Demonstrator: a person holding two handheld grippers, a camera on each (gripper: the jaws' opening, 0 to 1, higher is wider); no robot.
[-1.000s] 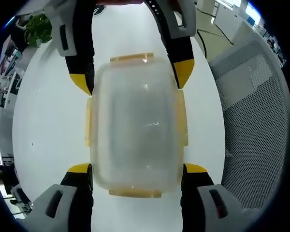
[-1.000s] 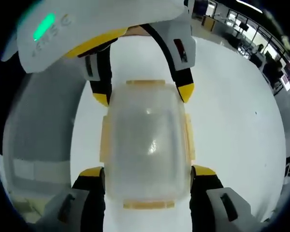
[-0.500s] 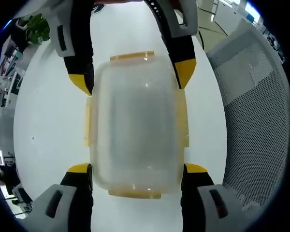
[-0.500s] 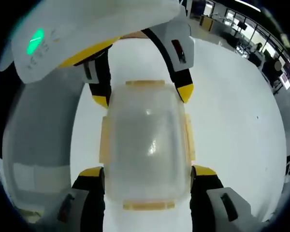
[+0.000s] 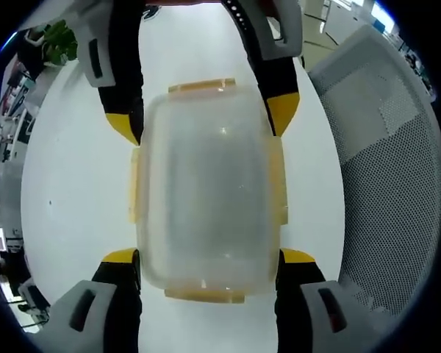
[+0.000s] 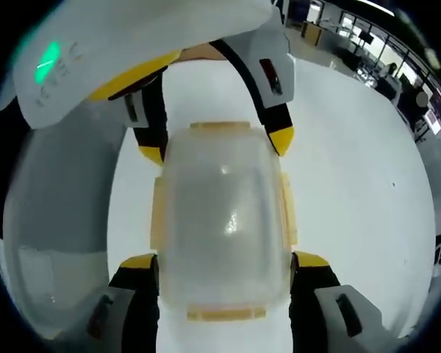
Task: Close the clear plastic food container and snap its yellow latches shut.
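Container: clear plastic food container (image 5: 206, 195) lies flat on the white table (image 5: 73, 184); lid on top; frosted walls; nothing made out inside.
Latches: 4 yellow latches (image 5: 201, 87), 1 on each side; the 2 long-side latches (image 6: 159, 213) lie flat against the walls; whether any are snapped, cannot tell.
Left gripper: left gripper (image 5: 208, 256) straddles one end of the container; yellow-tipped jaws spread wide, 1 at each corner, just beside or touching the walls; clamping, cannot tell.
Right gripper: right gripper (image 6: 223, 261) straddles the opposite end; jaws likewise spread at the 2 corners; in the left gripper view it (image 5: 201, 121) comes in from the top, tips against the far corners.
Grip: neither pair is closed down; contact with the walls is too fine to judge.
Surroundings: grey mesh chair (image 5: 386, 169) just beside the table edge; green plant (image 5: 59, 43) beyond the table; office desks (image 6: 367, 51) in the far background, blurred.
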